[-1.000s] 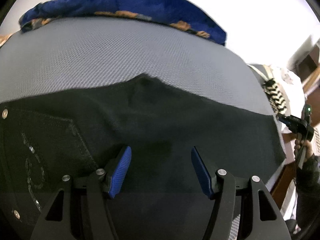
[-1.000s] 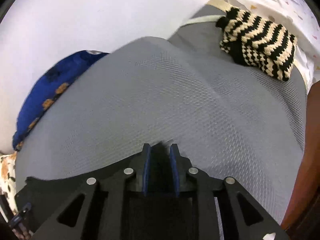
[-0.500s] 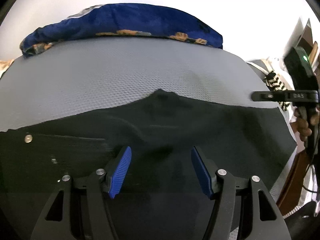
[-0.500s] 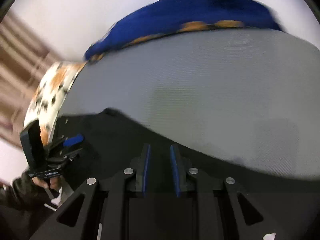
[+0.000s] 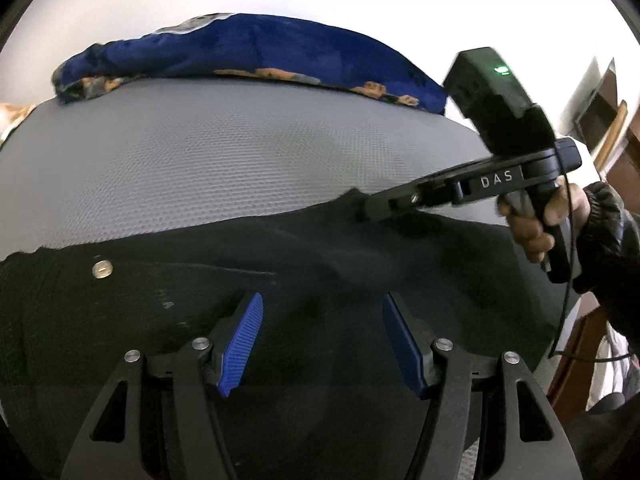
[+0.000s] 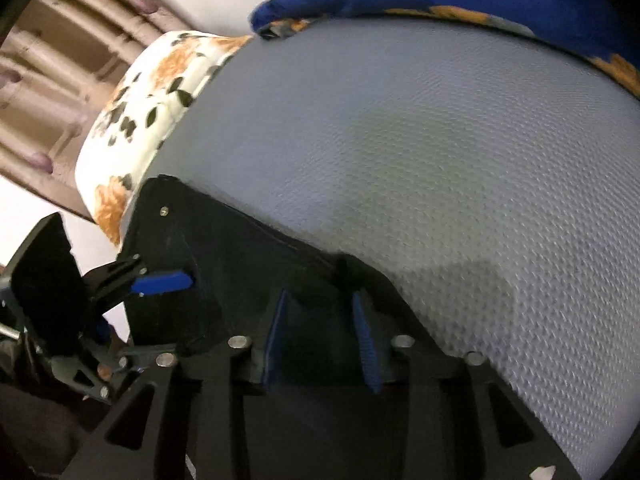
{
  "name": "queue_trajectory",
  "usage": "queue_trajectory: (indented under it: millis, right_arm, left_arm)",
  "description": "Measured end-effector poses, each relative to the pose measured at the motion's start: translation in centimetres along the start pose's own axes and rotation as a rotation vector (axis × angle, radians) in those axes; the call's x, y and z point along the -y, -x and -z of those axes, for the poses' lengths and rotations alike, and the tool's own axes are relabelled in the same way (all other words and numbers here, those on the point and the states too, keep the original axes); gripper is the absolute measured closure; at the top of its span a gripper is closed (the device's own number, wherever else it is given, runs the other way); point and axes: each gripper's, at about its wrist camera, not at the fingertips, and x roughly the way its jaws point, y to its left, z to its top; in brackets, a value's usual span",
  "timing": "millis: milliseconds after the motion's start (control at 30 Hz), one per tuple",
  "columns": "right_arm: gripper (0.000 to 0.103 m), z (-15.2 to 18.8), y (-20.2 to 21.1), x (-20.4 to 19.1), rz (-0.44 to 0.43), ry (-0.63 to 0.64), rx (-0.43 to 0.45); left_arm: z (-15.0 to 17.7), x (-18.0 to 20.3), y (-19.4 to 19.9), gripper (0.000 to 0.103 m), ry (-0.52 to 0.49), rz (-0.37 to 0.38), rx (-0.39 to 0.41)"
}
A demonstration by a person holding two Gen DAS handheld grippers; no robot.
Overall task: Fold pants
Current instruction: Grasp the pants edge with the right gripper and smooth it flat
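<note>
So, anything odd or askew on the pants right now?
Only a small peak in the far edge of the pants, beside the right gripper; the rest lies flat on the grey mat. No damage visible.

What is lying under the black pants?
The black pants lie on a grey textured mat, which shows bare beyond their far edge. Whatever is directly beneath the fabric is covered and cannot be seen.

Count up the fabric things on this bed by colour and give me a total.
Black: 1, the pants
Blue with orange print: 1, the blanket
Grey: 1, the mesh cover
White with orange flowers: 1, the floral sheet
Total: 4
</note>
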Motion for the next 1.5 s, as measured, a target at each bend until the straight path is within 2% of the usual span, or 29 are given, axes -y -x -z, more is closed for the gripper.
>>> queue_trajectory:
  millis: [100,333,400,467,500,633,733,900,1000,1033,1067,1200,1333,1400,1500]
  right_arm:
    - [0.099,-0.7,0.8,0.0,0.056,-0.004,0.069]
    - [0.100,-0.8,-1.5,0.5,0.159,-0.028,0.070]
    - [0.090,-0.9,-0.9,0.4,0.146,-0.046,0.070]
    - [0.077,-0.8,1.0,0.1,0.147,-0.087,0.122]
    - [0.076,-0.4,2.6,0.0,0.167,-0.101,0.168]
    - [0.076,2.6,7.3,0.0,0.220,-0.151,0.245]
    - [0.076,6.1,8.7,0.7,0.271,-0.198,0.235]
    - [0.076,10.4,7.6,1.9,0.359,-0.266,0.187]
    - [0.080,11.5,7.0,3.4,0.405,-0.296,0.188]
    - [0.088,11.9,7.1,4.0,0.418,-0.303,0.208]
    - [0.094,12.0,7.3,4.3,0.414,-0.315,0.224]
    - [0.095,13.3,9.3,7.0,0.457,-0.398,0.276]
    - [0.095,15.8,11.8,9.1,0.385,-0.491,0.326]
    - [0.081,17.1,13.8,9.2,0.352,-0.526,0.363]
    - [0.078,19.7,17.1,9.0,0.349,-0.532,0.405]
  left_arm:
    - [0.2,-1.0,0.1,0.040,0.027,0.004,0.003]
    - [0.2,-0.8,-0.2,0.040,0.026,-0.015,-0.006]
    - [-0.2,-0.5,0.0,0.040,0.026,-0.018,-0.006]
    - [-1.1,0.1,0.3,0.040,0.012,-0.010,0.011]
    - [-1.6,0.7,0.6,0.040,-0.001,-0.002,0.025]
    - [-3.2,3.2,0.4,0.040,-0.057,0.062,0.043]
    - [-4.0,5.5,-1.2,0.040,-0.107,0.104,0.024]
    - [-4.6,8.2,-4.9,0.042,-0.165,0.145,-0.042]
    - [-5.1,8.8,-6.9,0.044,-0.181,0.117,-0.073]
    - [-5.2,8.7,-7.7,0.047,-0.188,0.080,-0.084]
    - [-5.3,8.3,-8.5,0.053,-0.179,0.039,-0.096]
    - [-5.7,6.7,-9.2,0.059,-0.102,0.071,-0.100]
    - [-5.6,6.9,-9.2,0.059,-0.102,0.055,-0.091]
    - [-5.5,7.2,-9.1,0.058,-0.096,0.041,-0.088]
    - [-5.5,7.3,-8.3,0.053,-0.047,0.052,-0.092]
